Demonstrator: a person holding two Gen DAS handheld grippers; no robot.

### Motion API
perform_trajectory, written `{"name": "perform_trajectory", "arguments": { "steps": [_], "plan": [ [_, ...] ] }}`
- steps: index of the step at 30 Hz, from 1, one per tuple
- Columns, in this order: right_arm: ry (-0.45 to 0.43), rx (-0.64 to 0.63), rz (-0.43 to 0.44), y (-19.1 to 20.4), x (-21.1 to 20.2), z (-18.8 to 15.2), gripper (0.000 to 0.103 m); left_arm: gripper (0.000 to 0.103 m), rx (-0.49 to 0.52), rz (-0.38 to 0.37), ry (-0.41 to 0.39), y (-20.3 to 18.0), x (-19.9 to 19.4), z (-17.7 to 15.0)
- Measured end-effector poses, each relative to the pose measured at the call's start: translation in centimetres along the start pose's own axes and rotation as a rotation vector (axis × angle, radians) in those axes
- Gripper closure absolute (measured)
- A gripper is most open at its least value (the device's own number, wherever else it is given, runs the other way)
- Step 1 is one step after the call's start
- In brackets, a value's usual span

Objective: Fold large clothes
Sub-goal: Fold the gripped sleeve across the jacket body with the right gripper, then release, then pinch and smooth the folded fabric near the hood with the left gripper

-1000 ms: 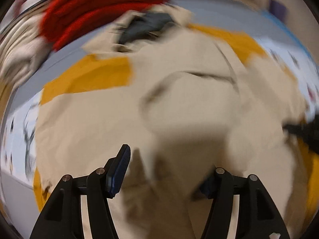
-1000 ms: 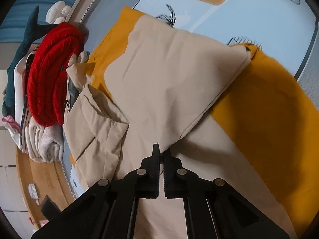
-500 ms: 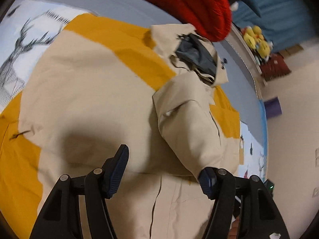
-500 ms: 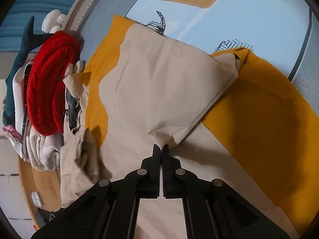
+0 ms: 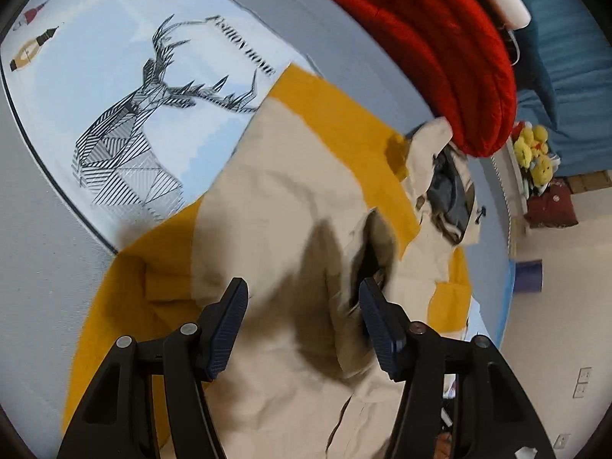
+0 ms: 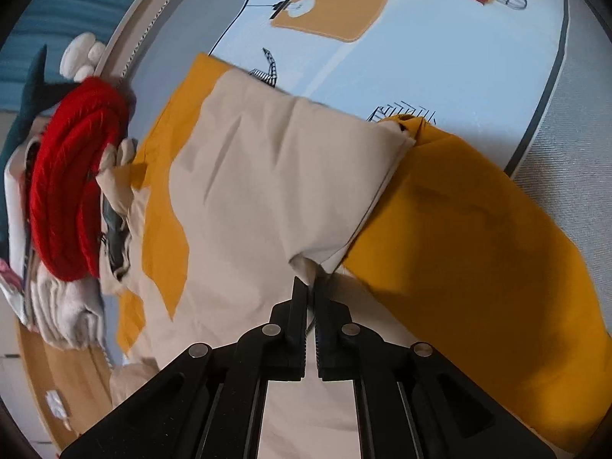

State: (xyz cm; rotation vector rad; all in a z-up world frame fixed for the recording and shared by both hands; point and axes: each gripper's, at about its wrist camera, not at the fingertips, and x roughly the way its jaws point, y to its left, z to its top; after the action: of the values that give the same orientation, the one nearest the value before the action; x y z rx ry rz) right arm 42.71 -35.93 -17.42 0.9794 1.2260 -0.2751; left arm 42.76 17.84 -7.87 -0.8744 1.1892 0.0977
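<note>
The right claw, just opening, barely pinches the beige-and-yellow cotton jacket; the sleeve fold may slip. The left claw hangs half-open, empty.

- We see even, fairly bright indoor light in both views, without glare.
- We note a dark soft shadow at centre of the left wrist view on the beige garment, slightly motion-blurred.
- Fisheye bending curves both frames' edges, with black corners.
</note>
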Motion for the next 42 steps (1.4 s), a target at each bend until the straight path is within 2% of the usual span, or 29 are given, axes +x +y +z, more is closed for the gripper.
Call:
{"name": "perform_trajectory", "arguments": {
  "steps": [2,3,5,7,10,12,14,17,19,20,22,23,25,27,29,30,32,34,36,38,40,42],
  "plan": [
    [0.021,0.002,-0.016,0.3,0.0,-0.6,0.08,0.049,-0.007,-0.019,0.001,0.1,-0.4,-0.1],
    [0.02,0.003,-0.031,0.3,-0.3,-1.1,0.077,0.049,-0.009,-0.026,0.006,0.1,-0.5,0.0],
    [0.013,-0.009,-0.062,0.4,-1.0,-1.8,0.075,0.049,0.003,-0.032,0.039,-0.1,-0.5,-0.2],
    [0.004,-0.034,-0.085,0.9,-1.8,-2.5,0.075,0.051,0.01,-0.002,0.063,-0.1,-0.3,-0.2],
    [-0.04,-0.067,-0.099,1.7,-3.7,-3.2,0.075,0.054,-0.017,0.044,0.049,1.0,-0.6,-0.1],
    [-0.062,-0.122,-0.08,2.7,-4.7,-3.4,0.074,0.055,0.036,0.098,0.061,1.0,-0.3,-0.1],
    [-0.063,-0.183,-0.064,3.9,-4.9,-3.4,0.073,0.057,0.089,0.13,0.114,1.0,0.9,-0.4],
    [-0.065,-0.278,-0.049,5.8,-4.9,-3.5,0.073,0.073,0.1,0.162,0.197,1.7,3.3,-1.4],
    [-0.042,-0.34,-0.038,6.9,-4.4,-3.7,0.073,0.097,0.099,0.163,0.235,2.0,4.4,-1.9],
    [-0.033,-0.355,-0.033,7.0,-4.3,-3.7,0.073,0.101,0.103,0.161,0.232,2.0,4.5,-2.0],
    [-0.015,-0.378,-0.025,7.4,-3.8,-3.8,0.073,0.103,0.167,0.131,0.175,0.4,3.3,-1.7],
    [-0.014,-0.384,-0.026,7.6,-3.5,-3.9,0.073,0.103,0.223,0.112,0.122,-1.0,2.1,-1.5],
    [-0.014,-0.394,-0.031,7.6,-3.2,-3.8,0.073,0.103,0.337,0.1,-0.014,-3.6,-0.5,-1.1],
    [-0.008,-0.389,-0.029,7.5,-2.8,-3.6,0.073,0.103,0.438,0.135,-0.152,-5.6,-2.7,-0.9],
    [0.001,-0.38,-0.031,7.2,-2.4,-3.5,0.073,0.103,0.465,0.169,-0.246,-6.1,-3.9,-0.7],
    [0.005,-0.372,-0.032,7.0,-2.1,-3.4,0.073,0.103,0.455,0.166,-0.266,-6.1,-4.1,-0.6],
    [0.019,-0.353,-0.037,6.6,-1.5,-3.2,0.073,0.102,0.406,0.139,-0.264,-5.4,-4.2,-0.2],
    [0.035,-0.329,-0.045,6.1,-1.0,-3.0,0.073,0.099,0.368,0.137,-0.228,-4.3,-3.4,0.1],
    [0.038,-0.311,-0.059,5.7,-0.8,-2.8,0.073,0.095,0.322,0.209,-0.171,-3.0,-1.9,0.5],
    [0.033,-0.298,-0.082,5.3,-0.9,-2.6,0.073,0.095,0.281,0.275,-0.189,-2.3,-1.6,0.7],
    [-0.002,-0.302,-0.093,5.5,-1.5,-2.5,0.073,0.095,0.308,0.272,-0.209,-2.6,-1.9,0.5],
    [-0.048,-0.336,-0.09,6.3,-2.4,-2.6,0.073,0.094,0.348,0.234,-0.194,-3.5,-1.7,0.1]
  ]
}}
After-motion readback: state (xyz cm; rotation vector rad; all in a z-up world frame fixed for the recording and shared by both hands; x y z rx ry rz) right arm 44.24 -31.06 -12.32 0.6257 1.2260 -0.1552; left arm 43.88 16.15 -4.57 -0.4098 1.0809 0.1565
